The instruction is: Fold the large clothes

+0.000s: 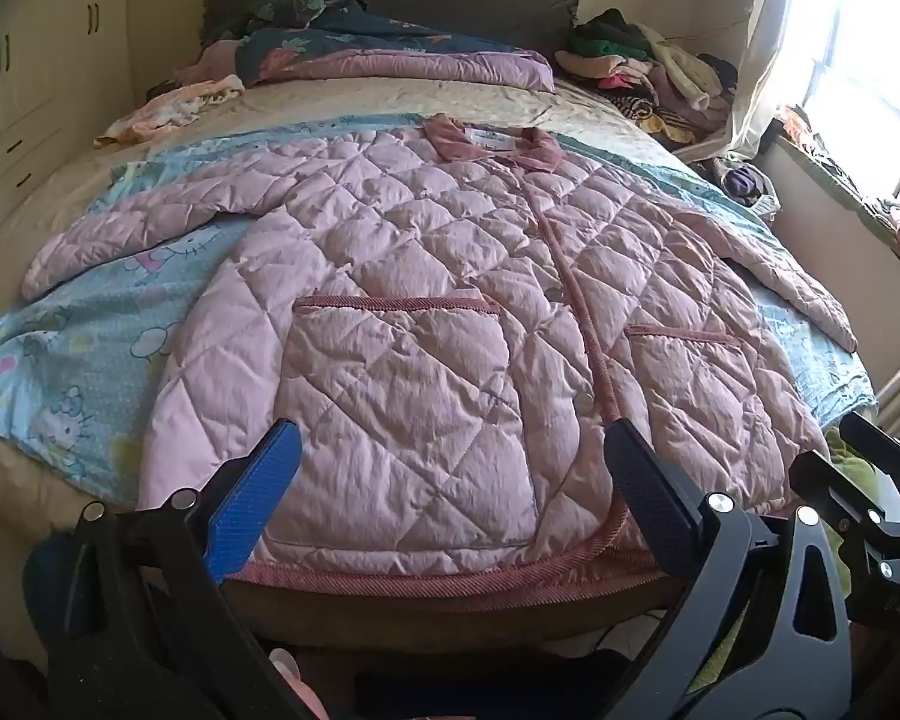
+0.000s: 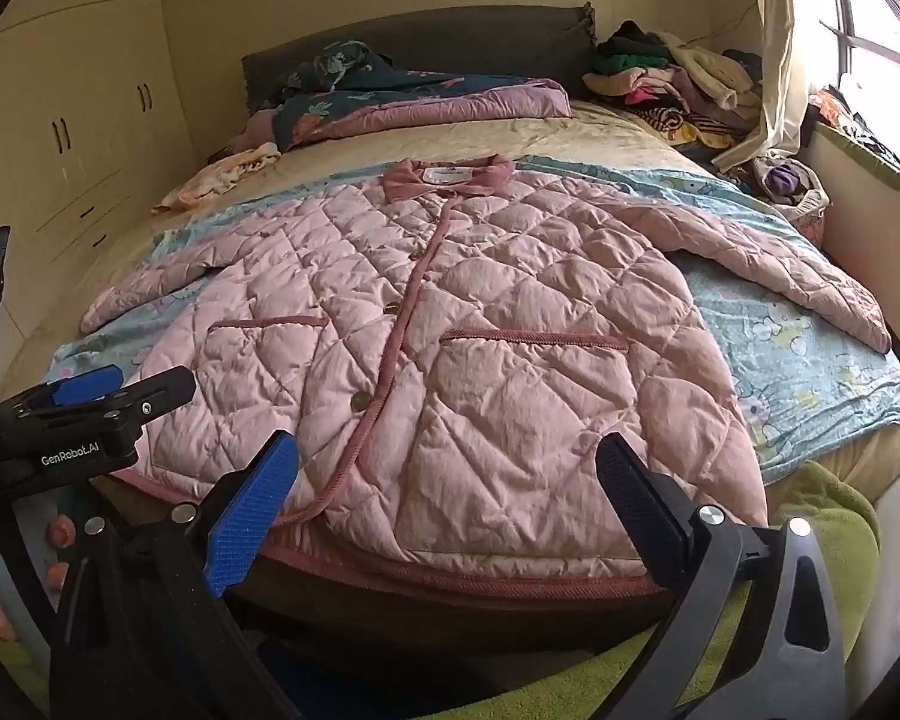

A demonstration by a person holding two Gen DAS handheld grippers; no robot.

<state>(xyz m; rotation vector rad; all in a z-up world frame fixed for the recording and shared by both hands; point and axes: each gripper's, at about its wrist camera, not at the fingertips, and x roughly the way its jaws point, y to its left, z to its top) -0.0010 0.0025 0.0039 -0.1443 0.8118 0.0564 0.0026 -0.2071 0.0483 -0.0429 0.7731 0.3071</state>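
Note:
A pink quilted jacket (image 1: 426,312) lies flat and face up on the bed, collar toward the headboard, both sleeves spread out, hem at the near edge. In the right wrist view the same jacket (image 2: 450,348) fills the middle. My left gripper (image 1: 450,456) hovers open above the hem, over the left pocket, with nothing between its fingers. My right gripper (image 2: 444,468) is open too, above the hem near the right pocket, touching nothing. The left gripper's body (image 2: 84,414) shows at the left edge of the right wrist view, with a hand behind it.
The jacket rests on a light blue cartoon sheet (image 1: 78,372) on the bed. Folded quilts (image 1: 390,54) lie at the headboard, a clothes pile (image 1: 648,72) at the back right. Cupboards (image 1: 24,90) line the left wall; a bright window (image 1: 870,60) is on the right. A green mat (image 2: 828,510) lies below.

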